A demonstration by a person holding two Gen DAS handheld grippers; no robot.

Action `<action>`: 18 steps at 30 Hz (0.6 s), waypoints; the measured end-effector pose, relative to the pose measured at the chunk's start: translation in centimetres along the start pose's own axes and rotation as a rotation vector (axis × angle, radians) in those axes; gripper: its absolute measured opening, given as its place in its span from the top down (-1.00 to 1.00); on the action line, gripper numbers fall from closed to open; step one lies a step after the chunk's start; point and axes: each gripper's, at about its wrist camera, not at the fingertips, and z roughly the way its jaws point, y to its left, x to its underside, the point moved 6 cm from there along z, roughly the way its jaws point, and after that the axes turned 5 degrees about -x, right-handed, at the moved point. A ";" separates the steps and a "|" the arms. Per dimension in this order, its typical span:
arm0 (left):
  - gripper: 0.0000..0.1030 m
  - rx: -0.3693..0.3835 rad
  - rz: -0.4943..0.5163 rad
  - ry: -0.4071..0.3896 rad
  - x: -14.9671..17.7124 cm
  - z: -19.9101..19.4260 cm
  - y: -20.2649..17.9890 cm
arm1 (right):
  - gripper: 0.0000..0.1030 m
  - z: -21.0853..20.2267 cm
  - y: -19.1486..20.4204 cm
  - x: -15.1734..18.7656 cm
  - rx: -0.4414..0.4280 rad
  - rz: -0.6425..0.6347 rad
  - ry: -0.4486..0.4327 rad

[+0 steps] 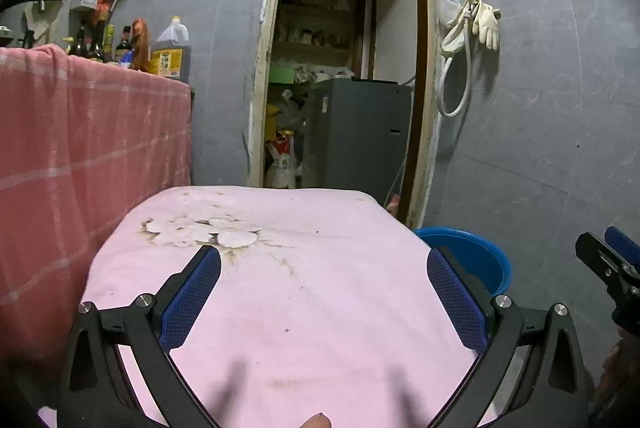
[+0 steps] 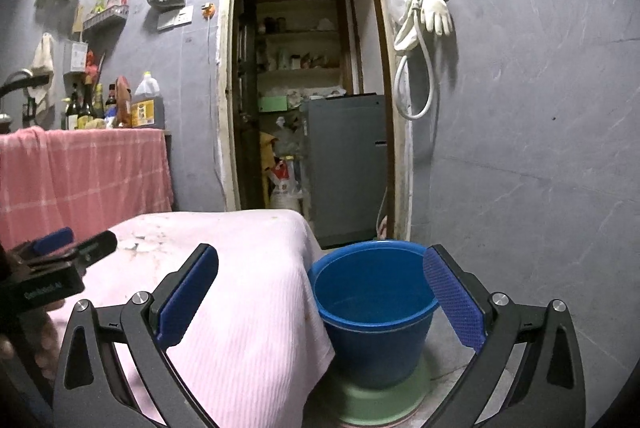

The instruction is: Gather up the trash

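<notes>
Trash receptacle: a blue plastic bucket (image 2: 372, 308) stands on the floor just beside the right edge of the bench (image 1: 280, 288), seated on a pale green round base (image 2: 380, 404); its interior appears empty, with a smooth rim and tapered wall. In the left wrist view only part of the bucket rim (image 1: 472, 252) shows past the bench corner. Bench covering is a pink ribbed cloth (image 2: 248, 308), stained brown around a pale flower-shaped pattern (image 1: 204, 230); no loose trash item can be made out on it. Left gripper (image 1: 324, 292) hovers above the cloth with its blue-padded fingers (image 1: 192, 296) spread wide and holding nothing. Right gripper (image 2: 320, 296) is likewise spread wide and empty, its left finger over the cloth edge and its right finger over the bucket rim. Legible writing: white lettering on the body of the left gripper (image 2: 42, 290) in the right wrist view, too blurred to read with confidence. A yellow label on a large oil jug (image 2: 148, 103) on the pink-checked counter behind is unreadable.
</notes>
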 end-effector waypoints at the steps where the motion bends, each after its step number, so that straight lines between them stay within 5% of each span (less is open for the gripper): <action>1: -0.96 -0.006 0.006 -0.004 0.2 -0.2 0.1 | -1.00 -0.1 0.2 0.3 0.001 -0.003 -0.002; 18: -0.96 -0.027 0.001 0.012 2.1 -0.3 0.9 | -1.00 0.4 0.6 2.5 0.012 0.004 0.027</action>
